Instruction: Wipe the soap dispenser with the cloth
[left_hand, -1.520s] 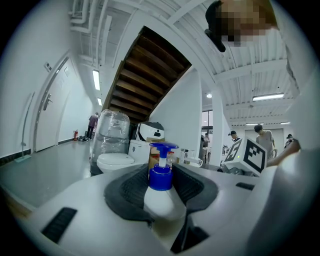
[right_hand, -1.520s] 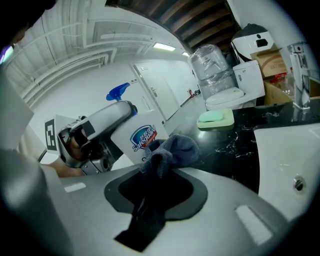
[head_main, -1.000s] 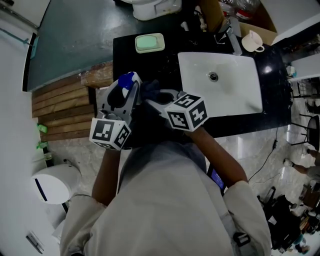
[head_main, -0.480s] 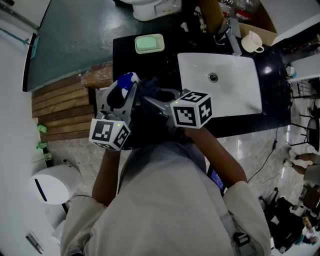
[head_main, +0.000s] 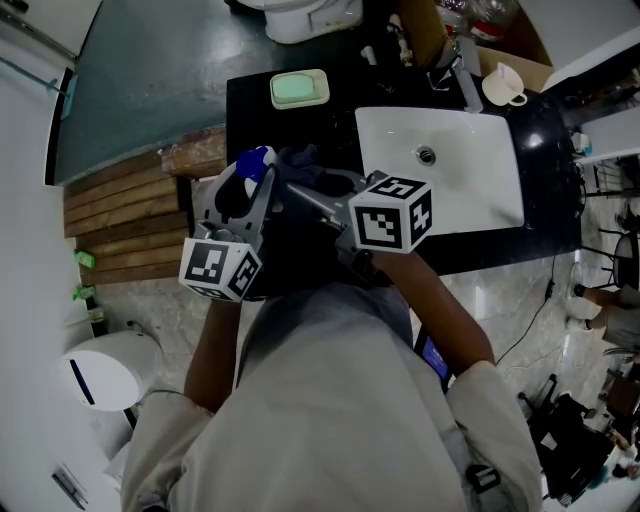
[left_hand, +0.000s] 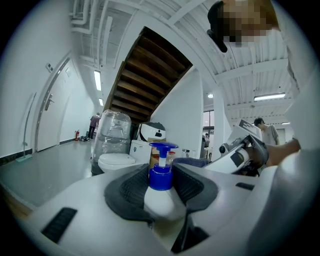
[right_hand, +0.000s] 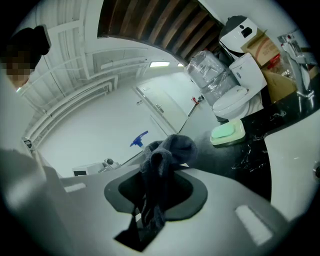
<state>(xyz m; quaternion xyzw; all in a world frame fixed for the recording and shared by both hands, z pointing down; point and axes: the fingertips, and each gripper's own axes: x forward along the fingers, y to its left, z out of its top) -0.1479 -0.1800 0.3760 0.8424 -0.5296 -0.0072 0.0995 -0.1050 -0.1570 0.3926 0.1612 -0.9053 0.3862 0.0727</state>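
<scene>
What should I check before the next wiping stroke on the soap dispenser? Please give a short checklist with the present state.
1. Left gripper clamps the soap dispenser: ok, pads press both its sides.
2. Dispenser upright: ok, blue pump on top.
3. Right gripper shut on the cloth: ok, a bunch sticks out past the tips.
4. Cloth touches the dispenser: cannot tell; the head view shows them close, contact hidden.
5. Dispenser surface clean: cannot tell.

Bare counter (head_main: 262, 118) lies open between the soap dish (head_main: 299, 87) at its far left corner and the sink (head_main: 384, 178), while faucet (head_main: 466, 74) and cup (head_main: 503, 84) crowd the far right corner.
</scene>
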